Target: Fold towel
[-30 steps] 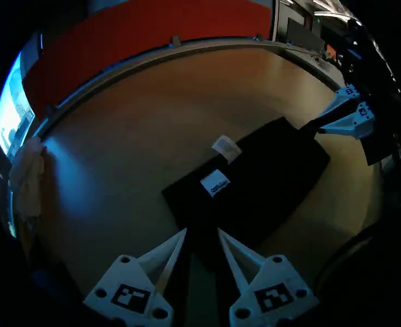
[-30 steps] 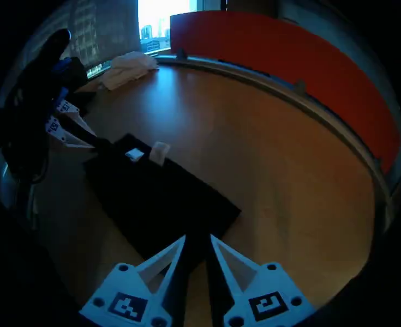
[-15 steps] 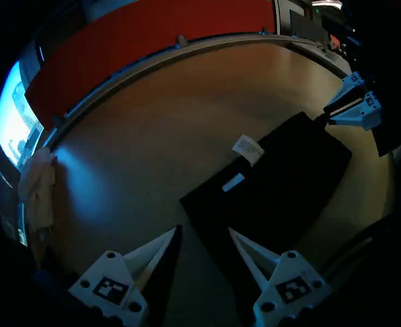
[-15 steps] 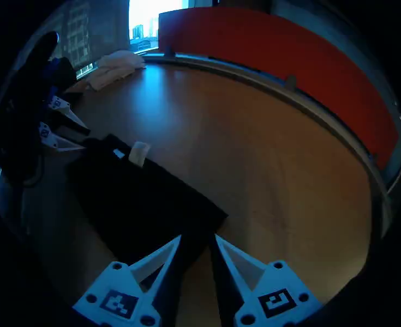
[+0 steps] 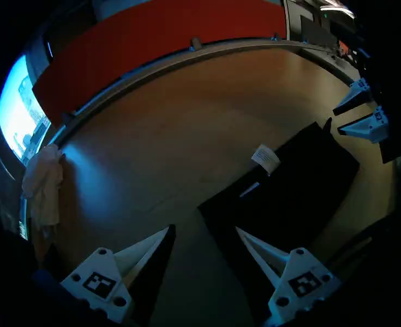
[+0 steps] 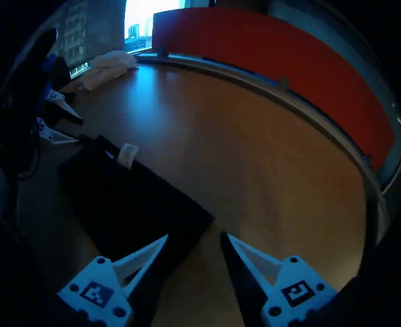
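In the left gripper view, a pale cloth (image 5: 42, 180) lies well to the left of the towel (image 5: 293, 185), at the table's (image 5: 173, 136) edge beside a bright window (image 5: 15, 120). A red panel (image 5: 162, 38) runs along the rim beyond the towel. The left gripper (image 5: 204, 231) has its fingers spread wide and holds nothing. The towel's near corner sits just ahead of the gap, and whether a finger touches the cloth there cannot be told. The towel is black, folded into a flat rectangle on the wood, with a white tag (image 5: 265, 158) sticking out of its far long edge. At the towel's far corner is the right gripper (image 5: 336, 121) — fingers apart, tips just beside the corner, not clamped on it.

In the right gripper view, the left gripper (image 6: 80, 132) is at the towel's (image 6: 124, 201) far-left corner with its fingers parted. The cloth (image 6: 110, 65) and window (image 6: 145, 16) lie well beyond the towel. The tag (image 6: 127, 155) shows at the towel's far edge. The right gripper (image 6: 195, 237) is splayed open and empty — the towel's near corner lies just ahead of its gap. The panel (image 6: 287, 60) stands well to the right of the towel, across the bare table (image 6: 244, 163).
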Tool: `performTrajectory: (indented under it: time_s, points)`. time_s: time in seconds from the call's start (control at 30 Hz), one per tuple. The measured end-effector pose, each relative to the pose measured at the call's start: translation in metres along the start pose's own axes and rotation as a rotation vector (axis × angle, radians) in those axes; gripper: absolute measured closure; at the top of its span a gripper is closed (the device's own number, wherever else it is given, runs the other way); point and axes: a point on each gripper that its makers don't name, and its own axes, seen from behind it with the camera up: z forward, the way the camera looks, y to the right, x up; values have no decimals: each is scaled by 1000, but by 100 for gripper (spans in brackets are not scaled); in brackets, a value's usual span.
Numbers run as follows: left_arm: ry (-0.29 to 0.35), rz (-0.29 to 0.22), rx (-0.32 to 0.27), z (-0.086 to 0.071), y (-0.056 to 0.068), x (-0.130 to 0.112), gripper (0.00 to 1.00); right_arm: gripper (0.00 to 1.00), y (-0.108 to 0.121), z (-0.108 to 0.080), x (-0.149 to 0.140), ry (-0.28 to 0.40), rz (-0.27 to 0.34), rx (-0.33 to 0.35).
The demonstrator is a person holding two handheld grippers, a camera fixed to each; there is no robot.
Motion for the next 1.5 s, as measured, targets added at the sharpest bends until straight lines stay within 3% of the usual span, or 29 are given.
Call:
performTrajectory:
  time_s: [0.4,0.6,0.97,1.3,1.5]
  points:
    - [-5,-34,7,-10,-9,-7,30,34,-3,-8,-2,16,26,6]
    - [-2,-60,-6,-19,-8,-14,30,25,-9,-17,-6,27,49,5]
    - [-7,-82,-26,-38,1,-38,30,25,-21,-39,-18,40,92,-8]
    - [-3,-120,-49,-64,15,-64,30,25,-33,-65,-37,47,91,-24]
    - [3,-149,-54,-73,18,-73,30,25,-37,-72,-46,42,84,-23]
